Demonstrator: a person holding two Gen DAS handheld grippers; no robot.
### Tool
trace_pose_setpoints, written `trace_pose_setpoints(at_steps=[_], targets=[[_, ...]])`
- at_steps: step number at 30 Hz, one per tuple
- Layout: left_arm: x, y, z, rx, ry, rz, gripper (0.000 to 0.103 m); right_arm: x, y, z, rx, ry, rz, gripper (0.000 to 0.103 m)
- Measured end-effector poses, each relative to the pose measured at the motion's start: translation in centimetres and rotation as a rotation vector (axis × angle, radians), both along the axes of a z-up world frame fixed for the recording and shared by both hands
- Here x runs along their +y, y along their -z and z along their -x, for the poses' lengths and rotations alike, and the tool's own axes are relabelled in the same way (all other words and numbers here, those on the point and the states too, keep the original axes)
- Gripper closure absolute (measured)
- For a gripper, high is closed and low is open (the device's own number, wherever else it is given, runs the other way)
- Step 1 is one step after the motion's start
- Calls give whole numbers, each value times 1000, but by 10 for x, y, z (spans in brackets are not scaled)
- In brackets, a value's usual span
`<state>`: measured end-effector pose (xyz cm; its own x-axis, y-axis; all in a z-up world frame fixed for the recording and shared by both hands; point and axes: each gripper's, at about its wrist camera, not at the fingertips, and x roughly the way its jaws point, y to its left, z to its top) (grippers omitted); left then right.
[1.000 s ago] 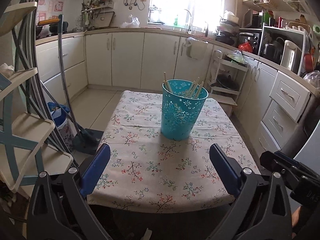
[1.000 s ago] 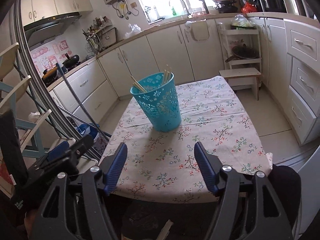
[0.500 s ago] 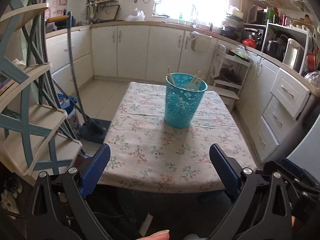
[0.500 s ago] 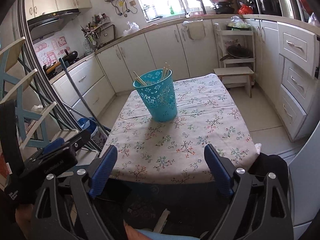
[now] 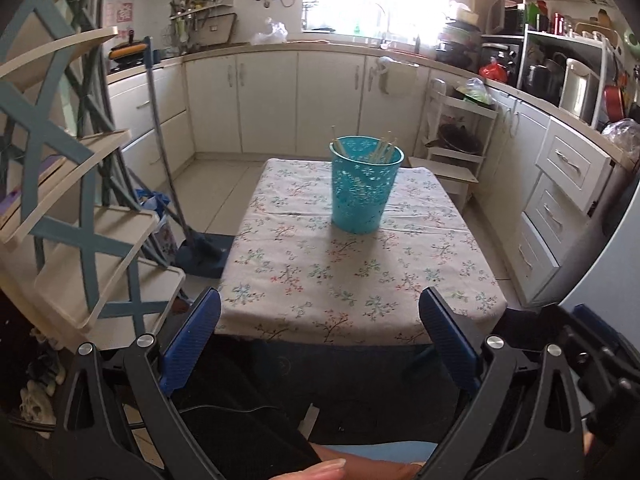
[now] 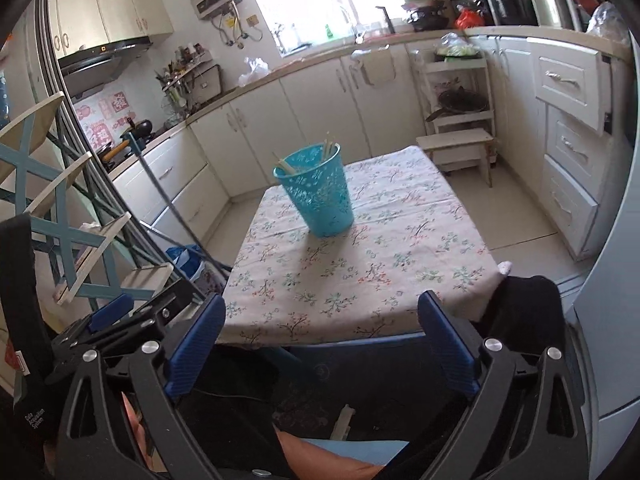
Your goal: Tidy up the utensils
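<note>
the pale wooden chopsticks [image 5: 385, 149] stand bundled in the perforated turquoise plastic basket [image 5: 365, 189], their tips leaning on its rim at about 10 and 1 o'clock, presumably because the tall sides keep them upright and together. the basket sits upright on the floral-print tablecloth [image 5: 352, 280], toward the far half of the table, at roughly 12 o'clock from both cameras; nothing else lies on the cloth, so the sorting looks done or nearly so. the left gripper [image 5: 320, 336] is spread wide with nothing between its blue pads [image 5: 192, 340], held off the near table edge and tipped downward. the right gripper [image 6: 322, 340] is opening, its jaws near their widest and nothing between them, in the same pose just beside its partner, whose body shows at 9 o'clock in the right view. both are well apart from the basket, a pose that reads as standing off, not reaching.
</note>
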<state>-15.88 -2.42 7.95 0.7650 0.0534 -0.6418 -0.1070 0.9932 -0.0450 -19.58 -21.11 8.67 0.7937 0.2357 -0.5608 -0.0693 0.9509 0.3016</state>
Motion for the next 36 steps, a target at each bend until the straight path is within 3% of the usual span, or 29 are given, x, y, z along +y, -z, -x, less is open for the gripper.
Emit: trace_pose_setpoints(at_steps=[10,36], targets=[[14,-11,23,-59,-41,-28,8,19,-1,13,-29,-74,63,7],[16,-8,29,-47,-54,-36,8,26,7,16,10,-80,75,7]])
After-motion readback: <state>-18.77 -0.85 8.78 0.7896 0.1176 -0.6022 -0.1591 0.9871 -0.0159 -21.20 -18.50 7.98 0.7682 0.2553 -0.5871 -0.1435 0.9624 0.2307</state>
